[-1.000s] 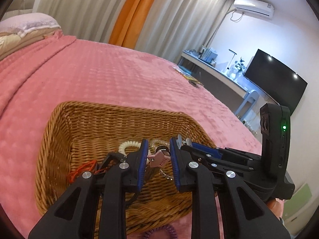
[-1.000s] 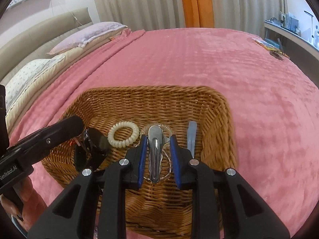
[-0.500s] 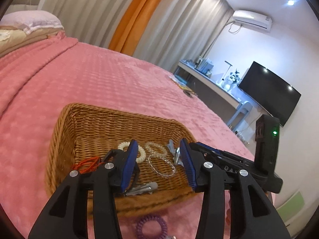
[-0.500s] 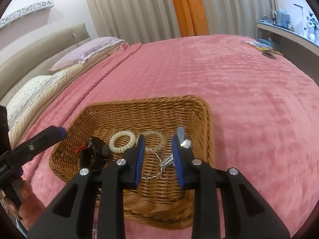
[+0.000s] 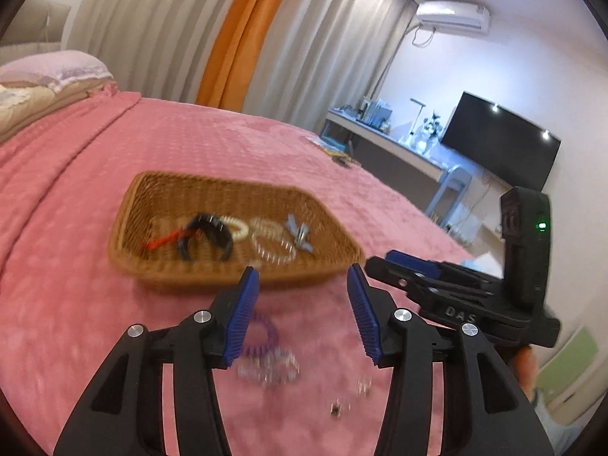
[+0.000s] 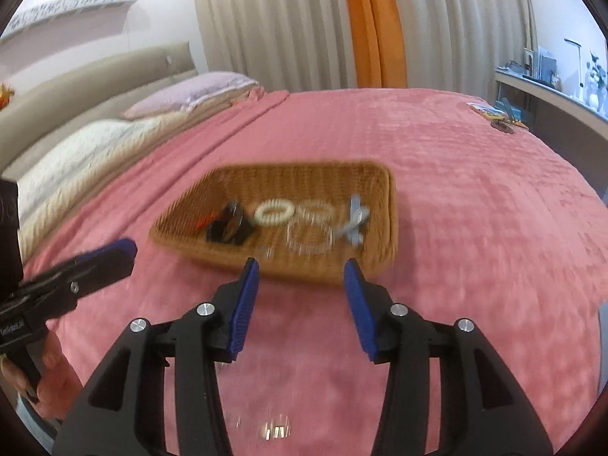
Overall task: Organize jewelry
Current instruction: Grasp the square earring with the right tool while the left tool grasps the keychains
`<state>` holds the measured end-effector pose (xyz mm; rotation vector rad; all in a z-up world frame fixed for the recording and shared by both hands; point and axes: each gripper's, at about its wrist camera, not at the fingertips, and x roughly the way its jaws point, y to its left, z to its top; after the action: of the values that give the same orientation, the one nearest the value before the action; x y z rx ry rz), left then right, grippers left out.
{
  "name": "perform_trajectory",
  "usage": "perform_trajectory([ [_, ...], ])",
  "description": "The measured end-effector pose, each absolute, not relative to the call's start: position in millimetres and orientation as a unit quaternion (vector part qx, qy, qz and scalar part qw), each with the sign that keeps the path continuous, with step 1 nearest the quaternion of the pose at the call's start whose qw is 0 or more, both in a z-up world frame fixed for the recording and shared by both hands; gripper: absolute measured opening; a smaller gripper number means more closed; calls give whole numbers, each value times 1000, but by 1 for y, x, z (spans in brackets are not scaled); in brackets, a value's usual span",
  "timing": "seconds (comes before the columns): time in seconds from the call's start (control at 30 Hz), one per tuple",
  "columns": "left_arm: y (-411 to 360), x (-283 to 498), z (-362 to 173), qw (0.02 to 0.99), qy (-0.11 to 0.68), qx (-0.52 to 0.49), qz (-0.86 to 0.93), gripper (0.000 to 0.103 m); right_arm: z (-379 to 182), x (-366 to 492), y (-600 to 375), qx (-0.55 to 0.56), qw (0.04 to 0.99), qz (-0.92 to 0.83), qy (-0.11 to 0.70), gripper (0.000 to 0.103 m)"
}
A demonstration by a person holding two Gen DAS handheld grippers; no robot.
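A wicker basket point(image 5: 129, 250) point(image 6: 383, 182) sits on the pink bedspread. It holds a black claw clip point(image 5: 207, 235), a cream spiral hair tie point(image 6: 274, 212), clear bracelets point(image 5: 271, 245), silver-blue hair clips point(image 6: 355, 220) and a red cord point(image 5: 163, 241). My left gripper point(image 5: 302, 285) is open and empty, in front of the basket, above a purple spiral hair tie point(image 5: 266, 336), a clear beaded bracelet point(image 5: 268, 370) and small earrings point(image 5: 336, 410). My right gripper point(image 6: 302, 275) is open and empty, in front of the basket. It also shows in the left wrist view point(image 5: 412, 264).
Pillows point(image 6: 95, 144) lie at the head of the bed on the left. A desk and a TV point(image 5: 497, 144) stand beyond the bed's right edge. Small items point(image 6: 501, 117) lie on the far right of the bedspread. A shiny small piece point(image 6: 273, 431) lies below my right gripper.
Both grippers opened wide, let go of their hair clips into the basket and pulled back and up. The loose jewelry in front of the basket came into view.
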<state>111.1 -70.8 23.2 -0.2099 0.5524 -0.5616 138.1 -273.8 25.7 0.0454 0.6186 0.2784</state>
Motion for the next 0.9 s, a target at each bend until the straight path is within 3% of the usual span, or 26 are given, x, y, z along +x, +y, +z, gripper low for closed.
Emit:
perform_trajectory([
  [0.33, -61, 61, -24, 907, 324, -104, -249, 47, -25, 88, -264, 16, 915, 145, 376, 41],
  [0.9, -69, 89, -44, 892, 389, -104, -204, 47, -58, 86, -242, -28, 904, 111, 412, 28],
])
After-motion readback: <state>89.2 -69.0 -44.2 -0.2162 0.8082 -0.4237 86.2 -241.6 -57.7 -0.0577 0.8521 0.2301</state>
